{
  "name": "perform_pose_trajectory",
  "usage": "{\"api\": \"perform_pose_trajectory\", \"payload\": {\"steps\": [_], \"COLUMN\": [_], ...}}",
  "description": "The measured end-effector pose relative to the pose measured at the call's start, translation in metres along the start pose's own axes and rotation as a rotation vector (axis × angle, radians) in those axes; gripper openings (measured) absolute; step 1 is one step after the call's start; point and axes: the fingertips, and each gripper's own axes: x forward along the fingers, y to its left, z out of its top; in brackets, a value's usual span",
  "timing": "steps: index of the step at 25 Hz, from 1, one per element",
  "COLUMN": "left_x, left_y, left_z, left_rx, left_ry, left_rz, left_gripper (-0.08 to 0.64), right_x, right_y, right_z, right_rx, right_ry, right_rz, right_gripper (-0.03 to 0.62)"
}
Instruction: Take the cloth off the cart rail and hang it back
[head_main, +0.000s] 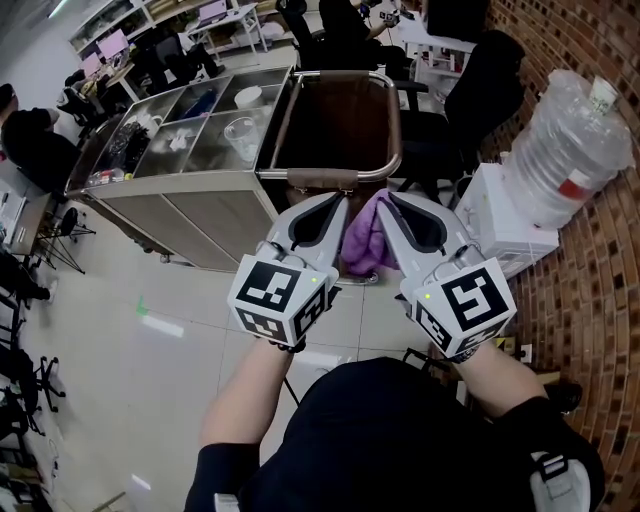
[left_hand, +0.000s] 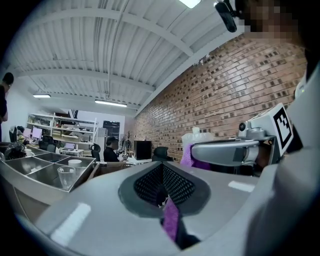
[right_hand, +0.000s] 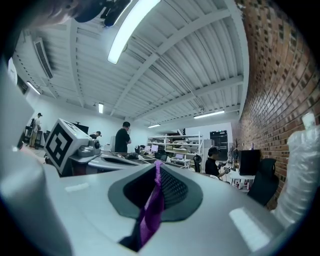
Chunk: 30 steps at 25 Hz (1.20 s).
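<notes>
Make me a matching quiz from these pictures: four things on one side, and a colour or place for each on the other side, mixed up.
Things:
1. cloth
2. jug
3. glass
4. chair

Colour or place:
A. black
B. in a tray of the cart
C. purple
D. atop a white stand

Pairs: 1-C, 2-D, 3-B, 4-A
</notes>
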Motion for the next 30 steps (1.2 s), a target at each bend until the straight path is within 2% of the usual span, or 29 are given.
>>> {"api": "perform_pose_trajectory", "payload": {"steps": [6,16,21,30], "left_x": [-0.003,-0.04,-0.085,-0.19], "left_y": [0.009,0.05,0.08,0.147], "left_z": [-0.003,-0.006,-0.006,-0.001], "left_rx": [-0.001,0.001,0.004,0.015], "left_ry": [-0.007,0.005,-0.004,-0.028], "left_rz": [0.056,0.231,0.308,0.426], "left_gripper": [0.002,0.002,0.002,0.002], "right_x": [0.01,0.046,0.071,0.125], "right_y": [0.005,0.04,0.083,0.186], "right_z": [0.0,0.003,0.004,0.003], "right_rx": [-0.016,-0.017,-0.022,-0.031], "right_ry": [-0.01,-0.029,-0.039,-0.049], "right_rz": [0.06,0.221,0.292,0.4], "right_gripper": [0.023,0.023,0.023,0.023]}}
